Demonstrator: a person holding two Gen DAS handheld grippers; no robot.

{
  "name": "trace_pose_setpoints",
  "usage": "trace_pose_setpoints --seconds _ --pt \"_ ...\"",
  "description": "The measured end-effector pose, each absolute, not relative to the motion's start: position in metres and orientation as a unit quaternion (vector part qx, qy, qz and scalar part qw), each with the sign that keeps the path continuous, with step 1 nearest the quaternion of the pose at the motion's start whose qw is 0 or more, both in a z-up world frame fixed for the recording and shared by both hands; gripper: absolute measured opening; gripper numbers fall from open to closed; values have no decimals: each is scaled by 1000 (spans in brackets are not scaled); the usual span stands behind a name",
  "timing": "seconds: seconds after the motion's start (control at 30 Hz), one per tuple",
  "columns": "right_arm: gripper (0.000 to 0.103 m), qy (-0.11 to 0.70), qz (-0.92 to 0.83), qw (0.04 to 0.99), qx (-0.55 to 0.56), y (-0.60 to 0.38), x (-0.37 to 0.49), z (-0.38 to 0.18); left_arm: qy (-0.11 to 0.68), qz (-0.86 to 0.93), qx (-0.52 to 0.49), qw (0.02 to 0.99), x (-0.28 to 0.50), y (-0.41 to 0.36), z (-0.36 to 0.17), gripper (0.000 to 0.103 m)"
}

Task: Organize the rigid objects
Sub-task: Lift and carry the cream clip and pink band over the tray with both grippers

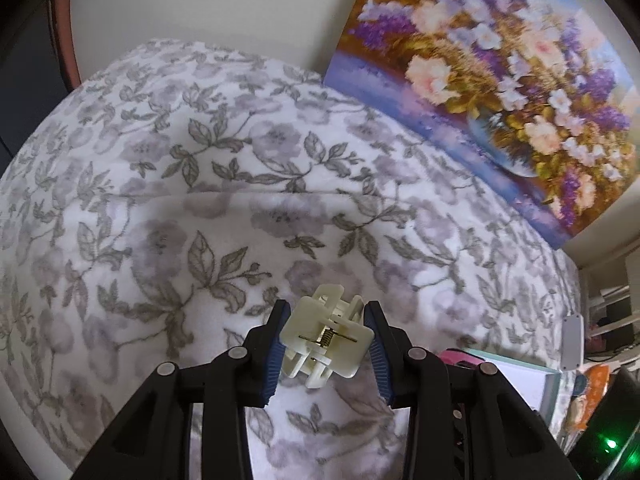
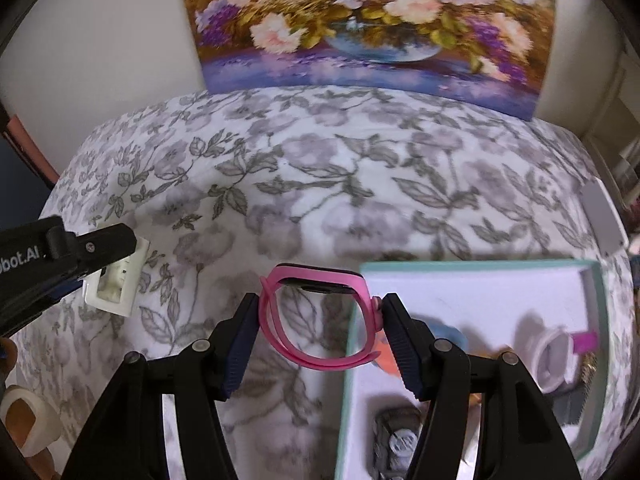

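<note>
- Bed cover (image 1: 200, 200): soft floral fleece, spread beneath both pairs of fingers.
- Box (image 2: 472, 280): shallow, teal-rimmed, white inside, right of the right fingers.
- Pink watch (image 2: 316, 320): flexible looped strap, light; gripped across the loop by the right gripper (image 2: 318, 344).
- White clip (image 1: 326, 340): rigid sprung plastic, light, judged brittle; clamped flat-sided in the left gripper (image 1: 326, 350).

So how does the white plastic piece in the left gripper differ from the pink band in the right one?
The white plastic clip is a blocky, cream, solid part with a metal spring showing; the pink watch band is a thin, open loop with a dark face.

The clip fills the gap between the left jaws, while the band spans the right jaws with hollow space inside.

The band hangs near the edge of the teal-rimmed box; the clip is over the floral blanket.

Both are held aloft.
</note>
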State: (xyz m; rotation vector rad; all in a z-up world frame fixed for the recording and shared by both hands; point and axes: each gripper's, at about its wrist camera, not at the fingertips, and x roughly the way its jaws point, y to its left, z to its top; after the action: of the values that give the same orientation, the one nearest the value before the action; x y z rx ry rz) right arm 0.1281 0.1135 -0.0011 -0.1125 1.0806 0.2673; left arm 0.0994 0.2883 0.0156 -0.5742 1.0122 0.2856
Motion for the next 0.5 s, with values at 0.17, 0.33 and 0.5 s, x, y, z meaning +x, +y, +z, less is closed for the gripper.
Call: trace_pose_setpoints --seconds 0.17,0.33,0.5 --pt "64 507 119 853 -35 92 108 20 467 121 -264 835 83 272 37 41" --pt "64 509 113 853 -8 67 87 31 461 117 -258 841 63 262 49 41" --pt "64 519 104 848 4 48 69 30 464 109 -251 843 45 250 51 41"
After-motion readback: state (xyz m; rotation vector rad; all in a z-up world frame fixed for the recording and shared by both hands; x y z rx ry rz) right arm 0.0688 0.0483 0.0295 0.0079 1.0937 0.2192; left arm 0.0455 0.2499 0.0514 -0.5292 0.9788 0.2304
